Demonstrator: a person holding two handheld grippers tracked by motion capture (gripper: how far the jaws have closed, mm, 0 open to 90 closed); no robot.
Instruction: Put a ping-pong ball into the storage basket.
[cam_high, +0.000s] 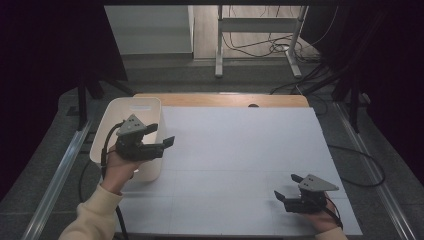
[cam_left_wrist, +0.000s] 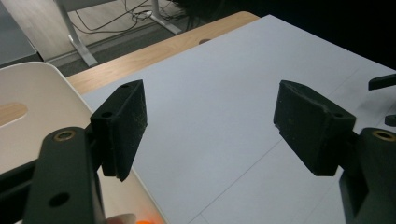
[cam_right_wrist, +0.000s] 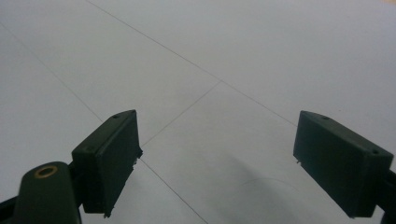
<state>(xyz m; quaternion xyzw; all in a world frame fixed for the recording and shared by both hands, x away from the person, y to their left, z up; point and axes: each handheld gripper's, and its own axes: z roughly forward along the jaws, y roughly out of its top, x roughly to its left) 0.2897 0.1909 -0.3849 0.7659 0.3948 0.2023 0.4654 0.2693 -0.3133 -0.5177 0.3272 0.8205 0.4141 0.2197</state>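
Hovering left gripper (cam_high: 162, 137) beside white bin (cam_high: 131, 107), jaws apart.

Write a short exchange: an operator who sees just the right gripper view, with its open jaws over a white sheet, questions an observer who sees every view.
Operator: Is anything here besides this white sheet?
Observer: Yes, a white bin stands at the far left corner of the table.
Operator: Where is the left gripper?
Observer: The left gripper is held at the bin's right side, jaws open with nothing between them.
Operator: And where is mine?
Observer: The right gripper sits near the sheet's near right corner, pointing left.
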